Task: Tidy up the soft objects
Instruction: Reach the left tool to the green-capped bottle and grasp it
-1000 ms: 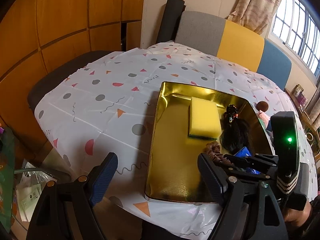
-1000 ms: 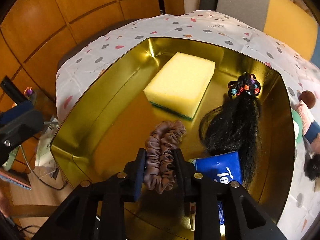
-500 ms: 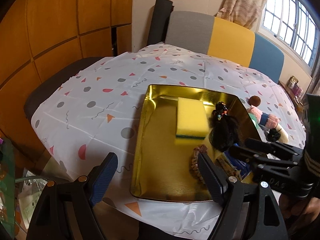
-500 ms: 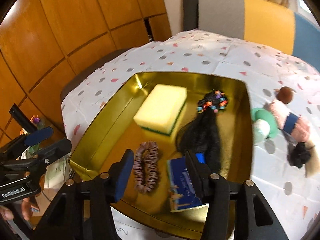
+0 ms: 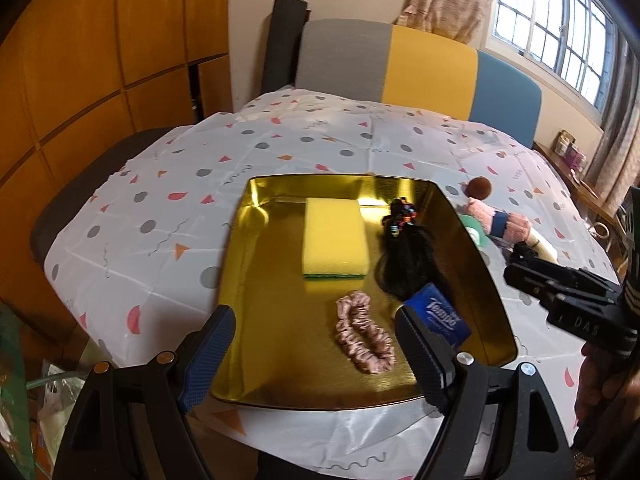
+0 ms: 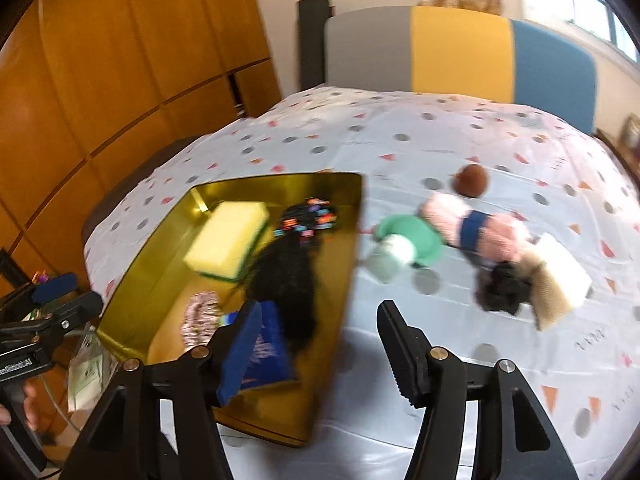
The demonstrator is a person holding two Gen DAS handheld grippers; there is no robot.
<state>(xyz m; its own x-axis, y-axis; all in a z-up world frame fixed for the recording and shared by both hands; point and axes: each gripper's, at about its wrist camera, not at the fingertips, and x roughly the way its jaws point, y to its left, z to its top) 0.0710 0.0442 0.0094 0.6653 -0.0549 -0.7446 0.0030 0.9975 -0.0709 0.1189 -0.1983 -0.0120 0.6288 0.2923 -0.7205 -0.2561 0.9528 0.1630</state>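
Observation:
A gold tray [image 5: 256, 264] [image 6: 168, 240] holds a yellow sponge [image 5: 334, 238] [image 6: 226, 242], a black hairpiece with coloured beads [image 5: 404, 260] [image 6: 286, 276], a blue tissue pack [image 5: 444, 316] [image 6: 266, 348] and a pink scrunchie [image 5: 364, 332] [image 6: 200, 316]. My left gripper [image 5: 316, 356] hangs open above the tray's near edge, with nothing between its jaws. My right gripper [image 6: 316, 344] is over the tray's right rim; its jaws are opening and nothing is between them. On the cloth to the right lie a pink sock [image 6: 476, 228], a green and white object [image 6: 404, 240], a black scrunchie [image 6: 500, 290], a beige sponge [image 6: 560, 280] and a brown pom-pom [image 6: 472, 180].
A patterned white tablecloth [image 5: 160, 220] covers the table. A grey, yellow and blue bench back [image 5: 420, 68] stands behind it and wooden panels [image 5: 100, 60] lie to the left. A hand [image 5: 604, 384] holds the right gripper's handle at the right edge.
My right gripper let go of the pink scrunchie, which now lies in the tray, then opened, rose and swung right toward the loose items. My left gripper drew back a little.

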